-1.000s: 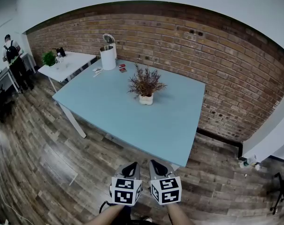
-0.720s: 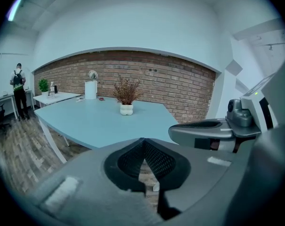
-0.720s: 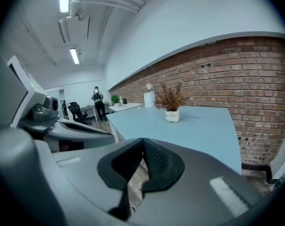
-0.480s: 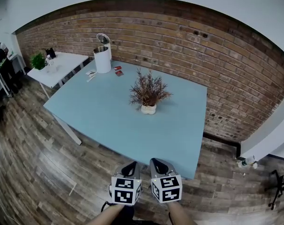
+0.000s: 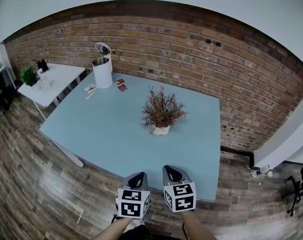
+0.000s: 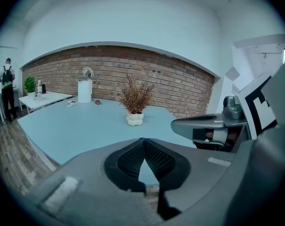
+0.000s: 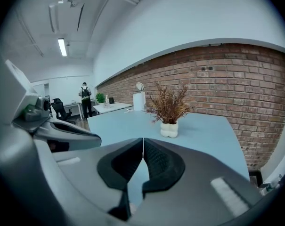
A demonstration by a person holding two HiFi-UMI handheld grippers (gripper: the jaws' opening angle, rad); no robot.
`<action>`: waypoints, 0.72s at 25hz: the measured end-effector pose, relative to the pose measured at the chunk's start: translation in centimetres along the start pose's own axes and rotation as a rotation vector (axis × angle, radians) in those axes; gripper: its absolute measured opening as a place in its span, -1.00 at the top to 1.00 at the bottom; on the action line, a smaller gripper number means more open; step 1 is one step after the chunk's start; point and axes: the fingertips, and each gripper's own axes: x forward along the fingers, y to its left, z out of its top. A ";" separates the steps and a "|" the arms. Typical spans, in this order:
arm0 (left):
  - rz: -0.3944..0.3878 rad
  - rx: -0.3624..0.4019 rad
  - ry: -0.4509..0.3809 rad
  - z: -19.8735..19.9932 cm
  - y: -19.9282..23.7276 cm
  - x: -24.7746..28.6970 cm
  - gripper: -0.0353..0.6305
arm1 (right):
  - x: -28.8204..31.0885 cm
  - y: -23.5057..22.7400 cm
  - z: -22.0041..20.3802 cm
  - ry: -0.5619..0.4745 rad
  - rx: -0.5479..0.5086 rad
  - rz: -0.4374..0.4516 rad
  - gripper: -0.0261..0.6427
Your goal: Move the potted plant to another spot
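A potted plant [image 5: 162, 112] with dry reddish-brown twigs in a small white pot stands on the light blue table [image 5: 116, 129], right of its middle; it also shows as the potted plant [image 6: 134, 100] in the left gripper view and the potted plant [image 7: 169, 110] in the right gripper view. My left gripper [image 5: 137, 178] and right gripper [image 5: 173, 173] hang side by side at the table's near edge, well short of the plant. Both have their jaws together with nothing between them.
A white kettle-like canister [image 5: 102, 72] and small cards [image 5: 120, 84] sit at the table's far left corner. A white side table [image 5: 46, 81] with a green plant [image 5: 28, 76] stands to the left. A brick wall [image 5: 231, 79] runs behind. A person [image 7: 85, 98] stands far off.
The view has shifted toward the table and rightward: the table and plant sit nearer, and both grippers now reach its near edge. The plant has not moved on the table.
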 end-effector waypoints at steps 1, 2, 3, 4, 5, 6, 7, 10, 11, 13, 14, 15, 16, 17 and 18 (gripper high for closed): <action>-0.006 0.004 0.001 0.2 0.6 0.1 0.91 | 0.5 -0.1 0.5 -0.001 0.001 -0.012 0.90; -0.012 0.007 0.003 0.5 1.1 0.3 0.91 | 0.9 -0.3 0.9 -0.002 0.001 -0.024 0.90; -0.018 0.010 0.004 0.7 1.6 0.4 0.91 | 1.2 -0.5 1.4 -0.003 0.000 -0.036 0.90; -0.025 0.013 0.006 0.9 2.0 0.6 0.91 | 1.6 -0.7 1.8 -0.004 -0.005 -0.047 0.90; -0.031 0.016 0.007 1.1 2.3 0.9 0.91 | 1.9 -0.9 2.2 -0.006 -0.010 -0.059 0.90; -0.039 0.020 0.009 1.2 2.5 1.2 0.91 | 2.1 -1.3 2.5 -0.008 -0.013 -0.072 0.90; -0.048 0.026 0.011 1.4 2.6 1.5 0.91 | 2.3 -1.6 2.7 -0.009 -0.013 -0.085 0.90; -0.073 0.046 0.012 2.0 2.5 2.4 0.91 | 2.9 -2.6 2.9 -0.005 -0.003 -0.112 0.90; -0.079 0.051 0.012 2.2 2.5 2.7 0.91 | 3.1 -2.8 2.9 -0.003 0.001 -0.117 0.90; -0.088 0.059 0.015 2.6 2.5 3.4 0.91 | 3.7 -3.2 2.8 0.001 0.009 -0.125 0.90; -0.091 0.063 0.016 2.9 2.6 3.8 0.91 | 4.0 -3.4 2.9 0.002 0.012 -0.128 0.90; -0.094 0.068 0.017 3.1 2.7 4.1 0.91 | 4.4 -3.6 2.9 0.002 0.016 -0.131 0.90; -0.096 0.073 0.018 3.3 2.8 4.5 0.91 | 4.7 -3.8 2.9 0.002 0.019 -0.133 0.90; -0.098 0.077 0.019 3.5 2.9 4.9 0.91 | 5.1 -4.0 2.9 0.002 0.022 -0.135 0.90; -0.099 0.079 0.022 3.6 3.0 5.2 0.91 | 5.6 -4.2 2.9 0.003 0.025 -0.137 0.90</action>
